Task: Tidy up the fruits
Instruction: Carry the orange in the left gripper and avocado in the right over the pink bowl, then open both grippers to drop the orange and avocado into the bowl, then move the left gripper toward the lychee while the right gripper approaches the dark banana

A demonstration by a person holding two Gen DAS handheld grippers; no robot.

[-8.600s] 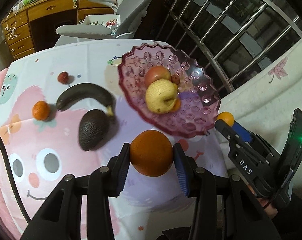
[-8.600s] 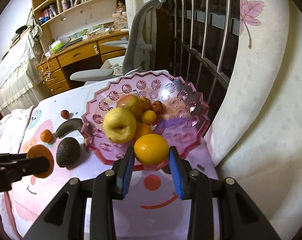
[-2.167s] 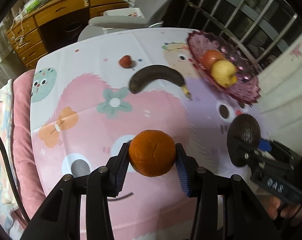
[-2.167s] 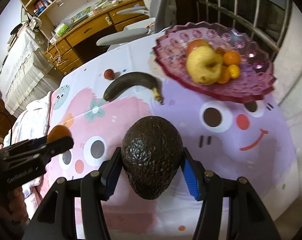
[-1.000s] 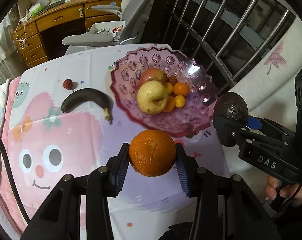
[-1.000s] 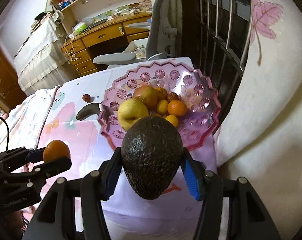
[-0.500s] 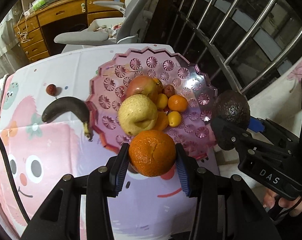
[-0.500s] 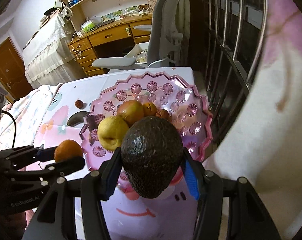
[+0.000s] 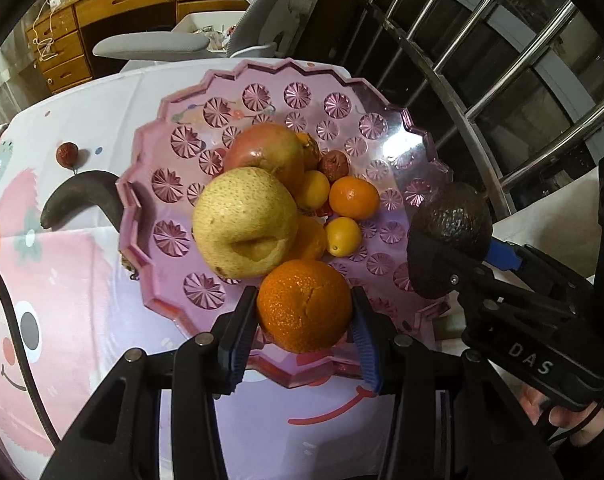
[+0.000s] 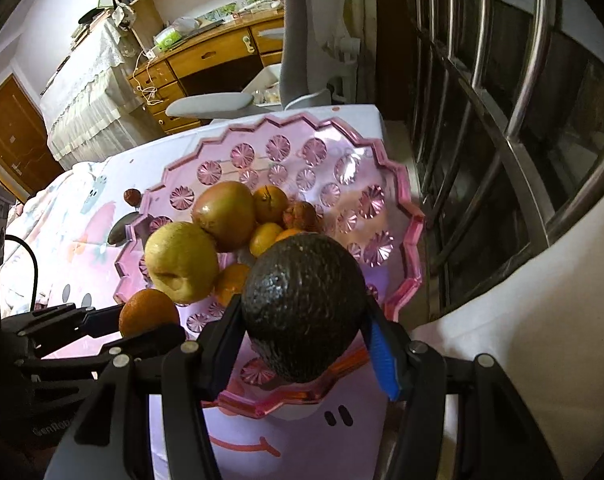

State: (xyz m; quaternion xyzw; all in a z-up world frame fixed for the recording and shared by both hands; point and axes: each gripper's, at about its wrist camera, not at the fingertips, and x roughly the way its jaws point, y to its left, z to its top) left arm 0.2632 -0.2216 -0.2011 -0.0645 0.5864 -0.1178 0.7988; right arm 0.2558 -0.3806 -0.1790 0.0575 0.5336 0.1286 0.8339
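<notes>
Left gripper was clamped on the orange, both blue pads pressed against its sides, held over the near rim of the pink bowl. Right gripper was clamped on the dark avocado, also over the bowl's near edge; in the left wrist view the avocado sat at the bowl's right rim. Both grippers pointed steeply down. Bowl stood on the counter, which had a pink cartoon-print cloth. Already in the bowl: a big yellow pear, a reddish apple behind and touching it, a tangerine, two small yellow fruits and a small brown-red one, all clustered mid-bowl. On the cloth left of the bowl: a blackened banana, its end tucked under the bowl's rim, and a small red fruit just beyond it. Fingers of the person's hand showed under the right gripper's body.
</notes>
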